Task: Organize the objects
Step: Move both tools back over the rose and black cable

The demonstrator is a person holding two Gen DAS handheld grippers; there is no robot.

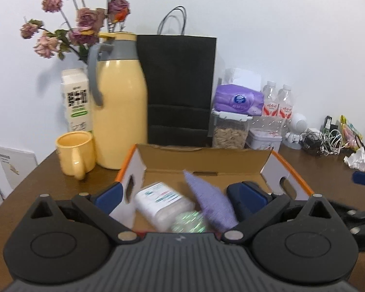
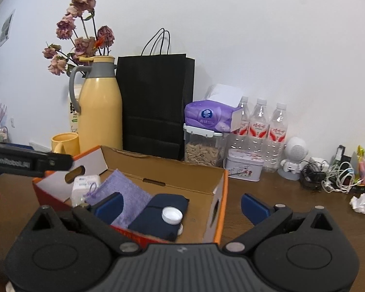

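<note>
Two hand-held grippers hover at the near edge of an open cardboard box (image 2: 158, 170) on a brown table (image 2: 292, 209), and we see both with their blue pads spread apart, holding nothing. The left gripper (image 1: 180, 197) straddles the box's left wall, looking down at a white packet (image 1: 161, 203), a shiny iridescent item that is too blurred to name, and a purple pouch (image 1: 210, 202). The right gripper (image 2: 182, 206) spans the box's right wall — one pad inside, one outside. Directly ahead of its inner pad lies a navy case (image 2: 158, 213) with a white bottle cap (image 2: 172, 215) resting on it. The case's long axis runs diagonally, from near left to far right. We judge the right gripper nearer to the case and cap; the left is nearer the packet. Outside the box, a crumpled paper (image 2: 363, 203) lies well apart at far right.
</note>
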